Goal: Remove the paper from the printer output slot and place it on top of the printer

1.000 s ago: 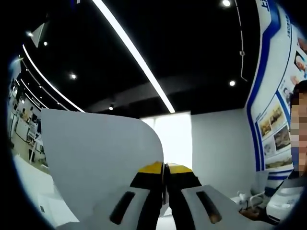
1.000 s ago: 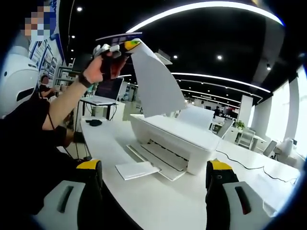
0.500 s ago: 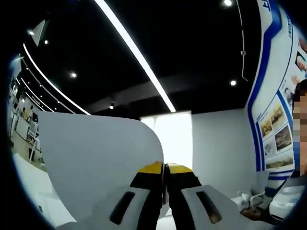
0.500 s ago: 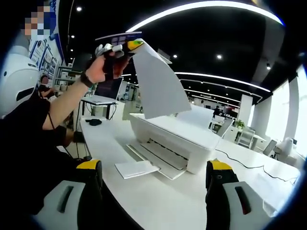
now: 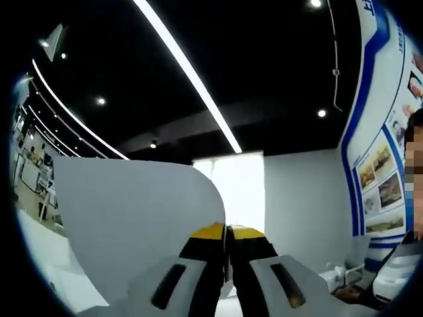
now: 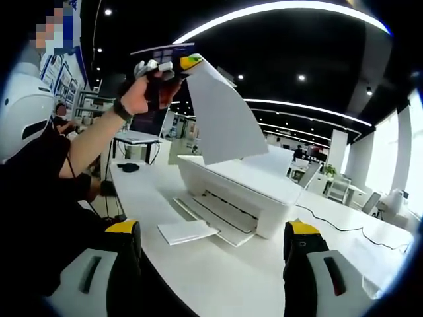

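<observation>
A white sheet of paper [image 5: 132,224] hangs from my left gripper [image 5: 228,232], whose yellow-tipped jaws are shut on its corner. In the right gripper view the same paper [image 6: 225,119] is held high above the white printer [image 6: 244,191], with the left gripper [image 6: 188,63] in a person's raised hand. A second sheet of paper [image 6: 187,232] lies on the printer's output tray at the front. My right gripper [image 6: 211,241] is low over the table, jaws wide apart with nothing between them.
The printer stands on a long white table [image 6: 218,277]. A cable [image 6: 330,221] runs along the table to the right. A person's arm [image 6: 86,145] reaches up at the left. Desks and chairs [image 6: 330,185] stand further back.
The left gripper has carried the paper slightly to the right and lower over the printer. The right gripper has not moved.
</observation>
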Motion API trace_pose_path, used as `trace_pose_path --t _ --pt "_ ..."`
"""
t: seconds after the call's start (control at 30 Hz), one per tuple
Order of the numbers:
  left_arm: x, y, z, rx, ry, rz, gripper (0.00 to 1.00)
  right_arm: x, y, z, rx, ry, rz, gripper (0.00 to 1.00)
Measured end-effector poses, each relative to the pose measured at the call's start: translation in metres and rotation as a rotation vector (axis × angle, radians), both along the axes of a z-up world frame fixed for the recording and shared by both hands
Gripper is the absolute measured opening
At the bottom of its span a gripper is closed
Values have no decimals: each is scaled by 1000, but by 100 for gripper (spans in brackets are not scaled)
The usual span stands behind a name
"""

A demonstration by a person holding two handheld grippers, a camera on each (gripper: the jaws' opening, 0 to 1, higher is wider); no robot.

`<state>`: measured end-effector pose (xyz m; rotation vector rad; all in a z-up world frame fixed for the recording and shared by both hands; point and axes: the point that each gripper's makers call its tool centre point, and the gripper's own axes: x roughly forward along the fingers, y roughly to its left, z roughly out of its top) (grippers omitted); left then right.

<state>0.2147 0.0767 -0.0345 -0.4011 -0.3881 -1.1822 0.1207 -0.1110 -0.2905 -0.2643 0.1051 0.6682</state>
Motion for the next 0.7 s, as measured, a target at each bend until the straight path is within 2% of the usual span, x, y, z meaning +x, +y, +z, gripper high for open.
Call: trace_pose_path --t 0.53,0.7 --pt "4 -2 -9 9 20 -8 6 0 -1 0 -1 1 0 84" --pt "6 -3 -4 13 13 -6 6 0 0 0 -2 -1 0 84"
